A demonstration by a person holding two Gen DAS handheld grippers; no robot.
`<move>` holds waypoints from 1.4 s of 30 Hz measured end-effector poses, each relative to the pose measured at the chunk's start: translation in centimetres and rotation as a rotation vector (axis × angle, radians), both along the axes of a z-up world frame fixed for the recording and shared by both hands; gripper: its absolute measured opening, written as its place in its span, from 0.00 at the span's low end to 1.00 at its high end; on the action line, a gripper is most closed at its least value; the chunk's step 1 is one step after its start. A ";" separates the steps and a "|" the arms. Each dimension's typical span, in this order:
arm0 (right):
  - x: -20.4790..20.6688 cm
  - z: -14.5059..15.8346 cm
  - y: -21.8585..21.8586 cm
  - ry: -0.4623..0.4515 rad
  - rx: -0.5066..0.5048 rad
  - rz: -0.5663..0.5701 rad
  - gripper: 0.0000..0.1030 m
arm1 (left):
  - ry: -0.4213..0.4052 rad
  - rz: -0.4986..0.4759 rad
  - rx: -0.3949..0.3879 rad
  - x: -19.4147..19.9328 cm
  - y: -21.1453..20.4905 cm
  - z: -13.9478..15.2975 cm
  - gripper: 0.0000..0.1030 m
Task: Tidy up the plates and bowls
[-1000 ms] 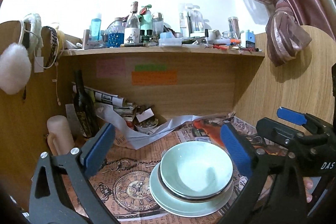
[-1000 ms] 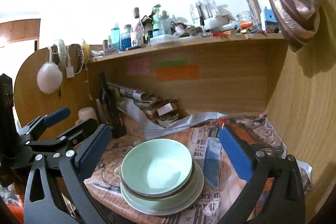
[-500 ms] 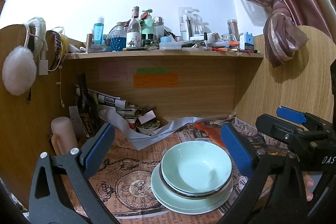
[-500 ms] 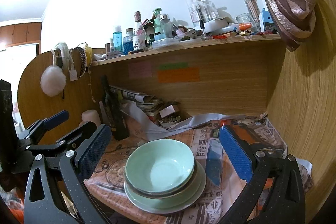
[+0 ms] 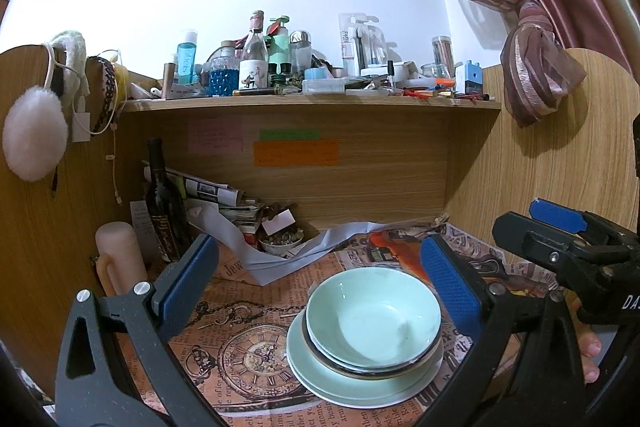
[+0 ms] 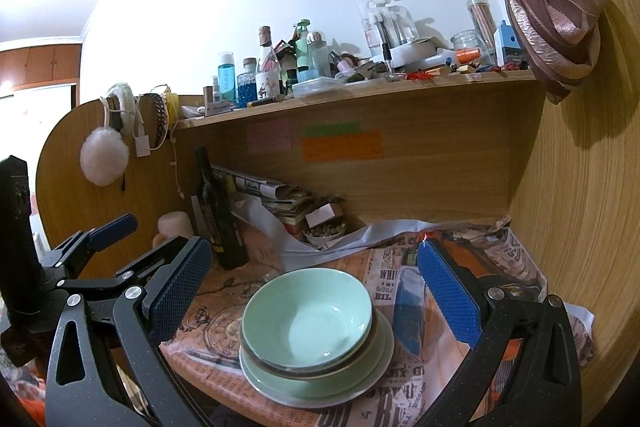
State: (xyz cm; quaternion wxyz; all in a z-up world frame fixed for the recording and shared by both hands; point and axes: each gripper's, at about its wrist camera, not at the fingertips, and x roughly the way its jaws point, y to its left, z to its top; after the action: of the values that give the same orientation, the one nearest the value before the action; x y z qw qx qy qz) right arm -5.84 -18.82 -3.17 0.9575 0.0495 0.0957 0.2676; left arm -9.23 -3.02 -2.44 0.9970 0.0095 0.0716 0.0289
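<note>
Grippers higher; bowl (image 5: 374, 317) below, between.

The wooden worktop (image 6: 256, 405) is covered by printed newspaper (image 5: 240, 323). A green plate (image 5: 320, 379) lies on the paper near the front edge. At the back left a dark bottle (image 5: 162, 211) stands upright, a pale cylinder (image 5: 120, 255) beside it. Rolled papers (image 5: 216, 193), a small dish (image 5: 280, 243) and a grey strip (image 5: 296, 259) lie along the back. The shelf (image 5: 312, 103) above carries crowded bottles.
</note>
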 end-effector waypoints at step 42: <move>0.8 -0.4 -0.1 0.029 0.008 -0.008 1.00 | 0.041 -0.052 -0.016 1.5 -0.5 -0.3 1.00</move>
State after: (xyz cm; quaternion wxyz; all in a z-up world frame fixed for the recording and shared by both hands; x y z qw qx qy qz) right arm -5.06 -18.92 -3.61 0.9568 0.0578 0.1085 0.2636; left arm -7.71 -3.48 -2.70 0.9958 0.0042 0.0919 0.0022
